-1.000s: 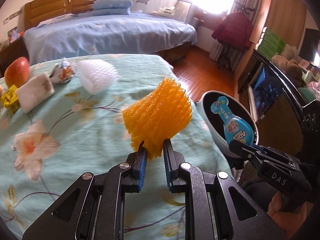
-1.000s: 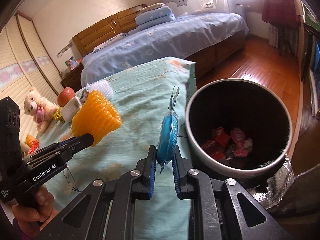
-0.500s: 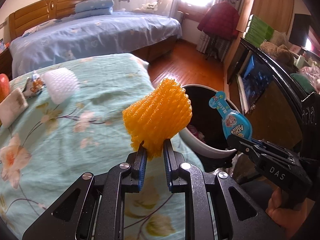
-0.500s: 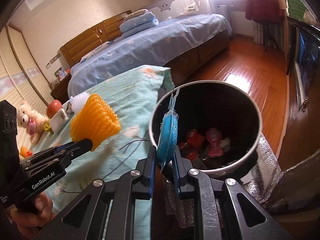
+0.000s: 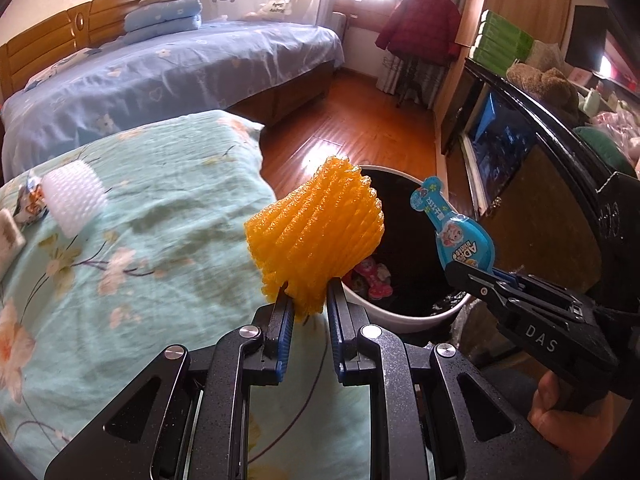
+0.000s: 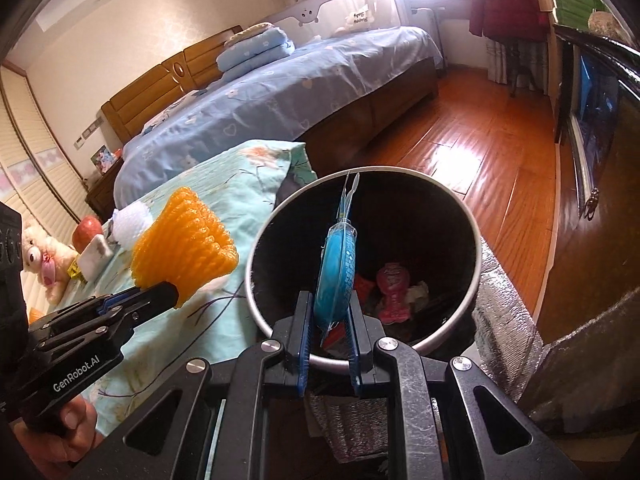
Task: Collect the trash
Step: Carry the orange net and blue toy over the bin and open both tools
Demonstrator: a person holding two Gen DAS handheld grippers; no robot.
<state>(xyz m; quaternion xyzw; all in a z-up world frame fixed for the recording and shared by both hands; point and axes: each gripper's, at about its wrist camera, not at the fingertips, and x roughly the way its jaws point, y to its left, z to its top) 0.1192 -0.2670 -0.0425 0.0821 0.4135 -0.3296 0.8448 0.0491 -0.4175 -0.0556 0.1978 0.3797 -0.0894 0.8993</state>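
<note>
White foam net sleeve [image 5: 74,197], a crumpled wrapper [image 5: 29,199] and a pale packet [image 5: 9,236] lie uncollected far left on the teal floral bedspread [image 5: 152,248]. Left gripper [image 5: 308,304] pinches an orange foam net sleeve [image 5: 316,236] beside the round black-lined bin [image 6: 474,240]. Right gripper [image 6: 328,320] clamps a blue blister pack [image 6: 335,276] over the bin's near rim. Bin holds red scraps. Estimate: roughly midway.
</note>
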